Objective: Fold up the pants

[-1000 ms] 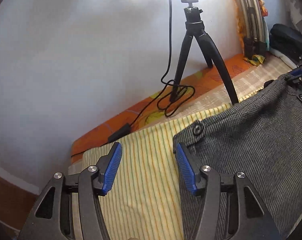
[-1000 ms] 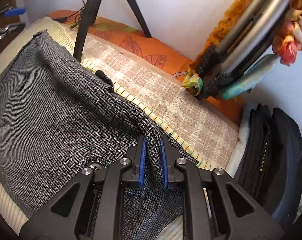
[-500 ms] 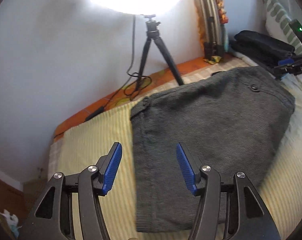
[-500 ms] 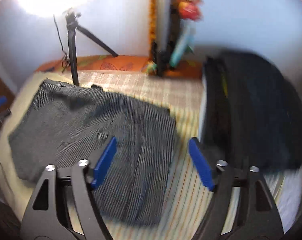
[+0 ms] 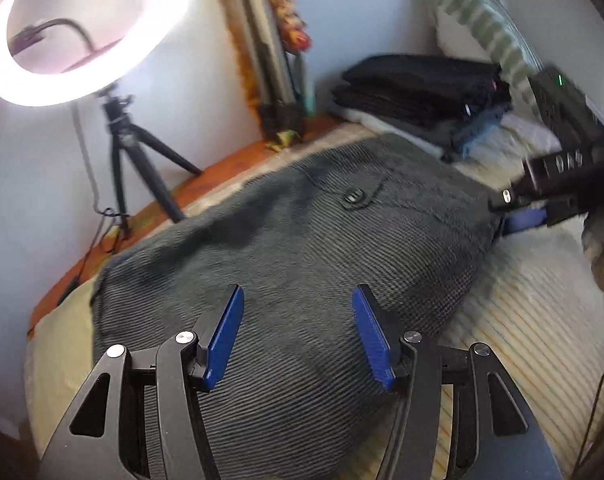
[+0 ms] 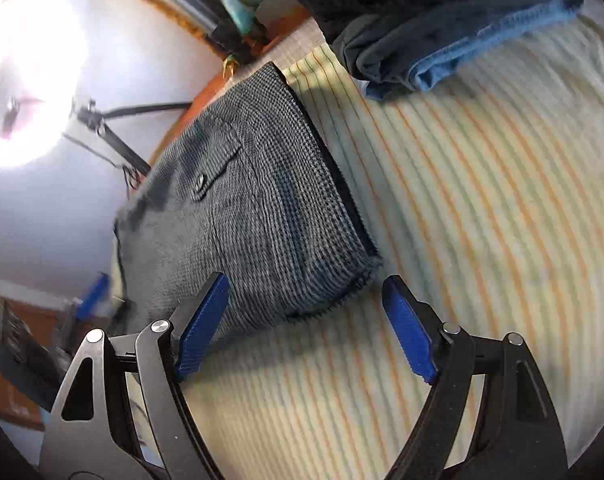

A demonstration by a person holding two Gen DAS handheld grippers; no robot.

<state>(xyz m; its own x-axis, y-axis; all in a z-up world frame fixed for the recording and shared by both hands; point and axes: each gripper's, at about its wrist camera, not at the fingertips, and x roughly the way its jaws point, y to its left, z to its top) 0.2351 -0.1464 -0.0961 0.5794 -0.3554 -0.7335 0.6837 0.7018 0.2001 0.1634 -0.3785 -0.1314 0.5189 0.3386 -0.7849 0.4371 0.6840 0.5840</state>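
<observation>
Between my left gripper [image 5: 298, 336] blades, blue ribbed pads parted, nothing gripped: grey houndstooth weave of the folded pants [image 5: 286, 248] below. My right gripper [image 6: 306, 328], blades spread wide and released, empty; its left blade over the pants' near corner, its right over bare sheet.

Item one, pants: coarse woven grey check, folded to a rough rectangle, flat on the bed [image 6: 482, 220]. Buttoned pocket flap [image 6: 212, 174] uppermost. One long edge dark and straight, near corner slightly frayed.

Item two, bed sheet: pale yellow, thin orange and green stripes, soft. Broad bare stretch right of the pants in the right wrist view; free room there.

Item three, stack of folded clothes [image 5: 422, 88]: black on top, blue denim and grey beneath, at the bed's far end, apart from the pants.

Item four, ring light [image 5: 82, 32] on black tripod [image 5: 138, 160], standing at the bed's wall side just behind the pants' far edge.

Item five, striped pillow [image 5: 482, 28], against the wall behind the stack.
</observation>
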